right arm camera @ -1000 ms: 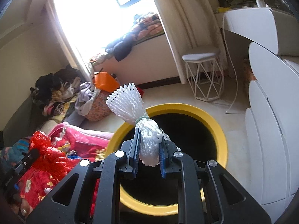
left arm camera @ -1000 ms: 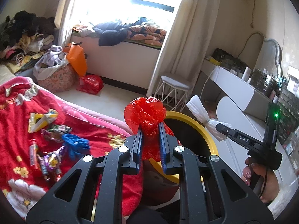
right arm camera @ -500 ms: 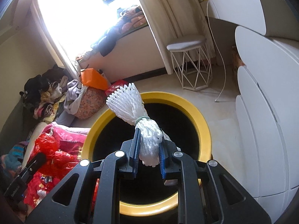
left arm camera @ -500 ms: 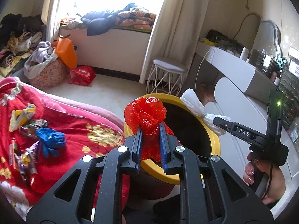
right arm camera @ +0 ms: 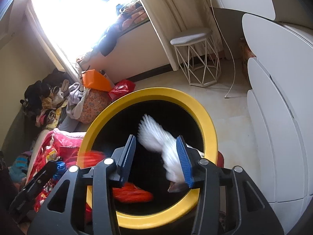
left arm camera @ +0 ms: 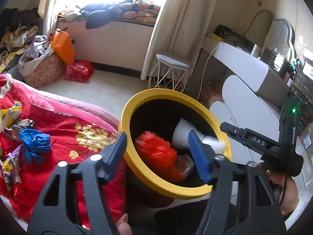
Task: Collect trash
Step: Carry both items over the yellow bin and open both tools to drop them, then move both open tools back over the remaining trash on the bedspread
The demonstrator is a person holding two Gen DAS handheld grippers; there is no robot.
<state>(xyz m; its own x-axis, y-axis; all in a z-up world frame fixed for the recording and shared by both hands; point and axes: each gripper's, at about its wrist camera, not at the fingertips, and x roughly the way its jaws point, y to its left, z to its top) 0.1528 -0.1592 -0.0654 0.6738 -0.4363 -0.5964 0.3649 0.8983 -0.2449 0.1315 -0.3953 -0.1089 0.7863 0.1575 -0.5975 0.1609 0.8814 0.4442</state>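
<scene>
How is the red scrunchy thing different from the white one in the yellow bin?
The red bundle is bright red and rounder; the white bundle is white and longer, with a fanned end. The red bundle lies lower toward the bed side of the yellow bin, the white bundle nearer the cabinets. Both look blurred, inside the bin's rim, free of either set of jaws.

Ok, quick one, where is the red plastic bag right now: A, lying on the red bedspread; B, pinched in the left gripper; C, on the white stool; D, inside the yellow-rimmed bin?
D: the red plastic bag shows blurred inside the yellow-rimmed bin, beyond the left gripper, whose jaws have just been opening and stand apart with nothing pressed between them.
</scene>
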